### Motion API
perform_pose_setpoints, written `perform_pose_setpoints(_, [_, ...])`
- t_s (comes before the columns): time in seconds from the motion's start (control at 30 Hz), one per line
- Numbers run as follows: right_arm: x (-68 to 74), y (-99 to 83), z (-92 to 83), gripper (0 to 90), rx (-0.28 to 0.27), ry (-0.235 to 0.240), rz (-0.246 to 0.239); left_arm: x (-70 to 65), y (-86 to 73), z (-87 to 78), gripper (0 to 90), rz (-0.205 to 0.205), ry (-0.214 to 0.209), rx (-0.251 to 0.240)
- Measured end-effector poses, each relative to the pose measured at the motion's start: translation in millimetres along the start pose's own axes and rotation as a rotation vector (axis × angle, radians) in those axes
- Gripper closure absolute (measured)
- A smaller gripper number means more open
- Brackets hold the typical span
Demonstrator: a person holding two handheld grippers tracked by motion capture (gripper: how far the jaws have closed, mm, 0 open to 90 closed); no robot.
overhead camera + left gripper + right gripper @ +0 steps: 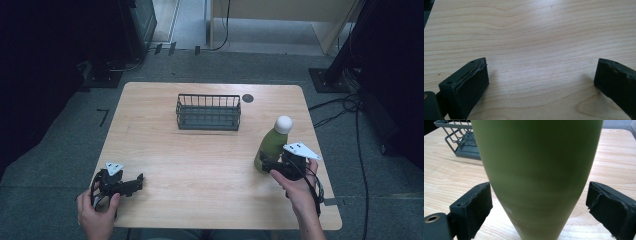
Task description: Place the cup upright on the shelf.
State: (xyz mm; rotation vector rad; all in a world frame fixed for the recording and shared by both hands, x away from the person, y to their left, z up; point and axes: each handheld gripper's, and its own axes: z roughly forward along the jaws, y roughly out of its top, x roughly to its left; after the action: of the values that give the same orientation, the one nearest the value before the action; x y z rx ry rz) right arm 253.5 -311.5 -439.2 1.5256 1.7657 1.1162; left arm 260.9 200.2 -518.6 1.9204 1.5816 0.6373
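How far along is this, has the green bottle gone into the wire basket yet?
Not yet. The basket holds nothing I can see, and the green bottle stands on the table. The right gripper has its open jaws either side of the bottle, with gaps on both sides. Gripping and moving it remain. The left gripper is open over bare wood.

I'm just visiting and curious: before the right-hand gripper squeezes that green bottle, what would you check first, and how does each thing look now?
1. Green bottle between the right gripper's jaws: ok, one jaw on each side in the right gripper view.
2. Jaws spread wider than the bottle: ok, gaps on both sides.
3. Bottle upright on the table: ok, it stands with its white cap on top.
4. Path to the wire basket: ok, bare wood between them.
5. Left gripper out of the way: ok, at the table's near left, jaws open.
6. Bottle's weight or fill: cannot tell.
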Motion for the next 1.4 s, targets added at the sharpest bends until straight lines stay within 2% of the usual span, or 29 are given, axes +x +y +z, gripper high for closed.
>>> perform_pose_setpoints(0.37, [0.4,4.4,2.5,15.2,-0.023,0.012,0.001,0.1,0.0,-0.1,0.0,0.001,0.0,0.001])
perform_pose_setpoints(0.7, [2.3,7.0,7.6,19.1,-0.047,0.005,0.008,0.2,0.0,-0.1,0.0,0.002,0.0,0.002])
perform_pose_setpoints(0.77, [3.3,7.2,7.9,19.8,-0.053,-0.004,-0.01,0.1,0.0,-0.1,0.0,0.002,0.0,0.002])
perform_pose_setpoints(0.93, [3.5,8.1,7.9,20.1,-0.053,-0.008,-0.016,0.2,0.0,-0.1,0.0,0.002,0.0,0.002])
perform_pose_setpoints(1.07, [2.4,10.3,8.2,20.3,-0.051,0.015,0.01,0.1,0.0,-0.1,0.0,0.001,0.0,0.001])
perform_pose_setpoints(1.4, [12.9,24.6,7.0,20.4,-0.067,0.054,-0.013,0.1,0.1,-0.1,0.0,0.002,0.0,0.002])
